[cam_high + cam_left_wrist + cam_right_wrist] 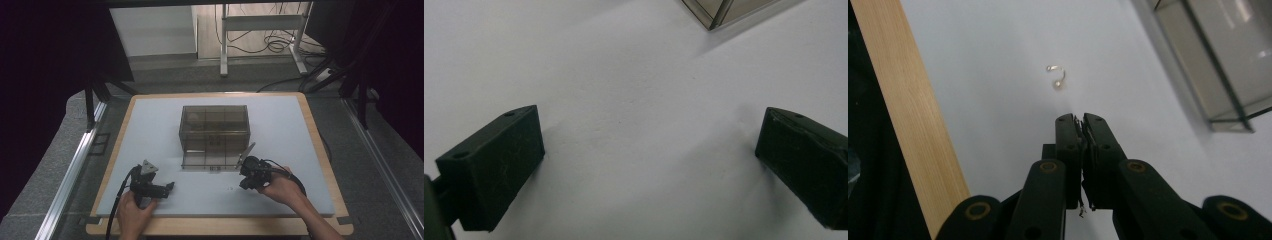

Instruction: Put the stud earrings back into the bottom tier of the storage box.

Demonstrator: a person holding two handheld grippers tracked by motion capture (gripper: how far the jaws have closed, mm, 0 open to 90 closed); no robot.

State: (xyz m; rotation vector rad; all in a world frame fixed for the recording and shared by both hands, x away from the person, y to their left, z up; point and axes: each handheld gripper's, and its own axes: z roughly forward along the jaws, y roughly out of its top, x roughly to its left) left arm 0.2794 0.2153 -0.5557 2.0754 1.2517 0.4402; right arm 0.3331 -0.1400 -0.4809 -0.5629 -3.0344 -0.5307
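Observation:
A smoky clear box with inner compartments stands mid-mat, its low front tray drawn out toward me. A tiny gold hook earring with a pale bead lies on the white mat, just ahead of my right gripper. That gripper is shut, pointing left near the box's front right corner; a fine frayed bit shows in the seam, and I cannot tell what it is. The earring is a faint speck in the high view. My left gripper rests open on the mat at front left, with bare mat between its jaws.
A narrow flap leans up at the box's front right corner, close to my right gripper. The mat's wooden border runs along the near side. A box corner lies ahead of the left gripper.

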